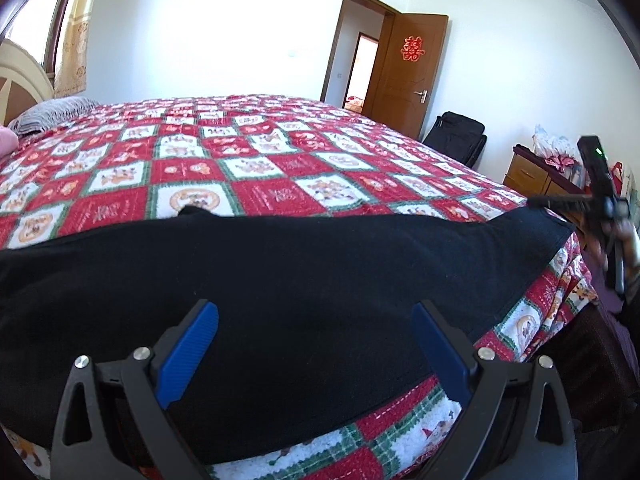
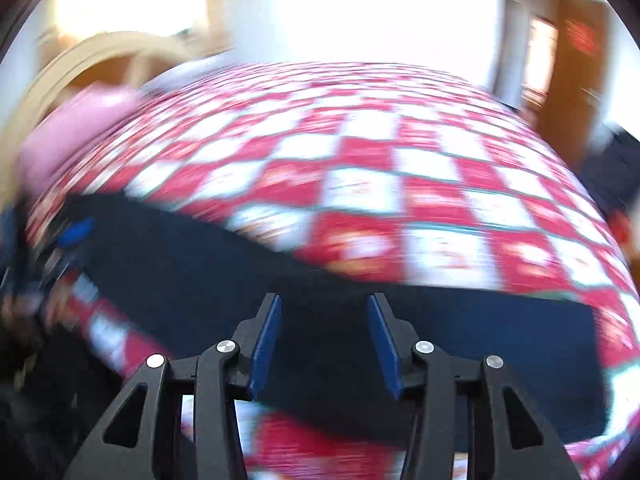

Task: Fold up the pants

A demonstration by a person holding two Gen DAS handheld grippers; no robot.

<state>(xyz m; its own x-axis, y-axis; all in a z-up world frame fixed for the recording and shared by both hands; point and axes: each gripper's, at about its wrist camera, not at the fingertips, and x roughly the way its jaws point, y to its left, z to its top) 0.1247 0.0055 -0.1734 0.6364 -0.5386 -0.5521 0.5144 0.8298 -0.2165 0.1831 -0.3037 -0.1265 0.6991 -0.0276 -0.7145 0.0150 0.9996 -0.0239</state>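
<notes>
While black pants (image 1: 280, 280) lie flat, both grippers (image 1: 316, 344) (image 2: 324, 344) gape empty.

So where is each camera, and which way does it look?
Left wrist: sits on the left gripper, low at the bed's edge, facing across the pants and quilt to the door; open blue fingers show.
Right wrist: sits on the right gripper, blurred, facing over the pants toward the headboard; its fingers stand apart.
Shared: pants, quilt, door.

A red double-happiness character (囍) (image 1: 413, 49) is mounted on the open brown door (image 1: 404, 76). The red squares of the quilt (image 1: 280, 152) carry printed characters too small to read.
</notes>
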